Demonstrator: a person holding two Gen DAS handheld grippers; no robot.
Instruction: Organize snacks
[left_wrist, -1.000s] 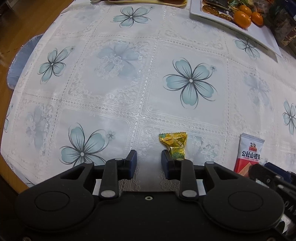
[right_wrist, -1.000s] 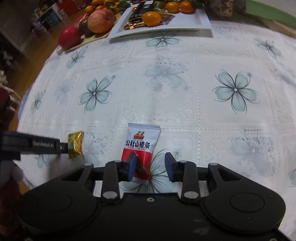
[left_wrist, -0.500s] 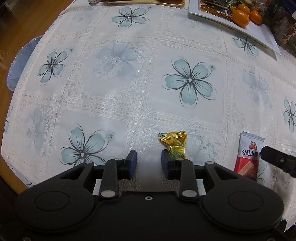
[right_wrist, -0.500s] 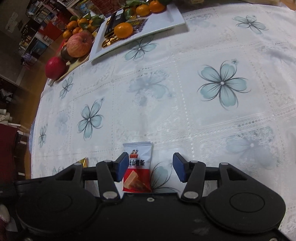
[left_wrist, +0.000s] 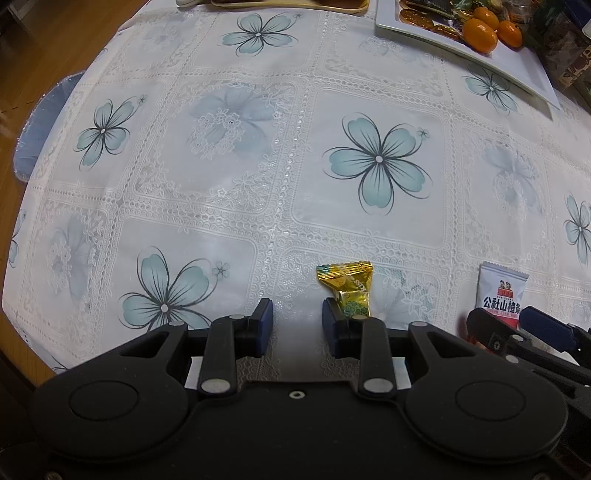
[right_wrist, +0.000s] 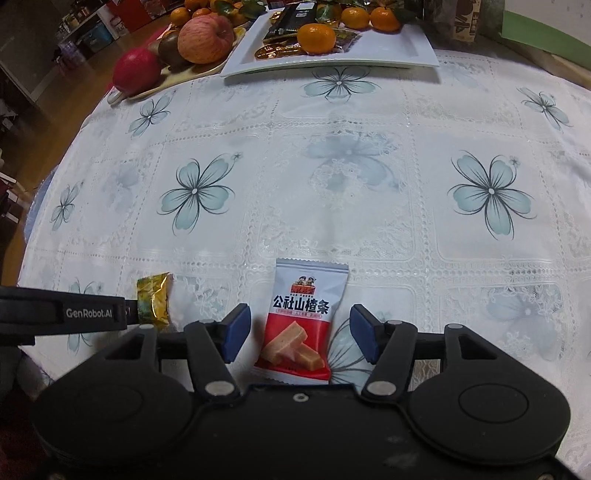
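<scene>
Red-and-white hawthorn snack packet (right_wrist: 301, 321) lies flat on the tablecloth (right_wrist: 332, 177), between the fingers of the right gripper (right_wrist: 300, 328). Jaws have just been opening and stand spread wide; neither pad touches the wrapper, w/ a gap on each side. Packet's near end runs under the gripper body.

Gold candy (left_wrist: 347, 286) sits just ahead of, and slightly outside, the right-hand finger (left_wrist: 330, 325) of the left gripper (left_wrist: 297, 325). Fingers part-spread, nothing between them but cloth; the candy's lower twist is behind that finger, so contact can't be judged.

Dest., prob.: white tray (right_wrist: 406, 51) w/ oranges and wrapped sweets, far beyond both sets of fingertips.

Risks (judged):
- Packet is thin and flat; pads closing above it would miss, or pinch only a wrapper edge that slips out.
- Closing low could catch the lace cloth and drag it, shifting the tray and the fruit plate (right_wrist: 177, 79).
- Left gripper is off-centre to the candy; closing as it stands would push the candy aside.
- Grippers work close together; the right one's tip shows at the edge of the left view (left_wrist: 517, 325), so they could knock.

Hidden/unclear: packet's near end; candy's base; tray contents partly cut off; the person's hands are not seen.
</scene>
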